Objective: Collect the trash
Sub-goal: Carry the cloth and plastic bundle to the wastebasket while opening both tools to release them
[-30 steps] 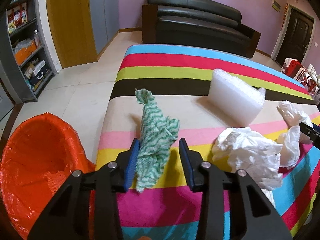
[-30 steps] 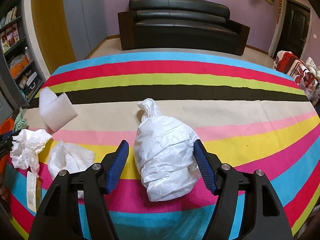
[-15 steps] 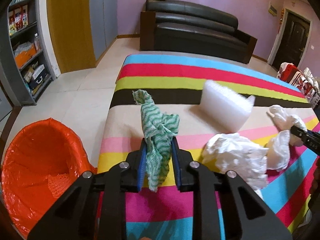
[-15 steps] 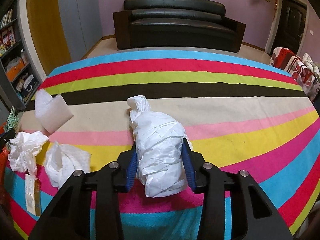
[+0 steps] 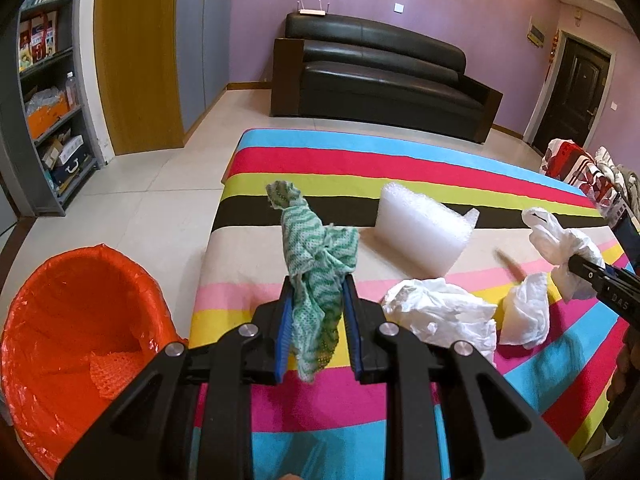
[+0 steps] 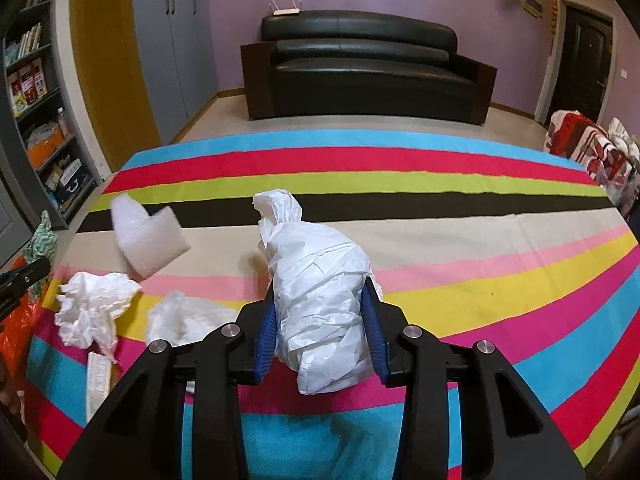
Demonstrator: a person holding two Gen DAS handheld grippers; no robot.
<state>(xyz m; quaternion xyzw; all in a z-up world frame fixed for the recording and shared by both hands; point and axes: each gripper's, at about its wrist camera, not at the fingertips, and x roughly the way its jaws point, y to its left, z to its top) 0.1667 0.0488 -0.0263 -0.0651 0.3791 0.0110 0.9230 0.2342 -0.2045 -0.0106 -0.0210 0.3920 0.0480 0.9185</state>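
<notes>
Low in middle of left view, your left gripper [image 5: 317, 322] pinches green rag [image 5: 316, 264]: soft, light, floppy. Right gripper [image 6: 320, 330] squeezes white bag bundle [image 6: 318, 284] around its middle: crinkly, slippery. Orange bin [image 5: 76, 344] sits lower left.

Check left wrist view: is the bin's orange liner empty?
No. Orange mesh netting already lies at the bottom of the bin, which stands on the floor beside the table.
</notes>
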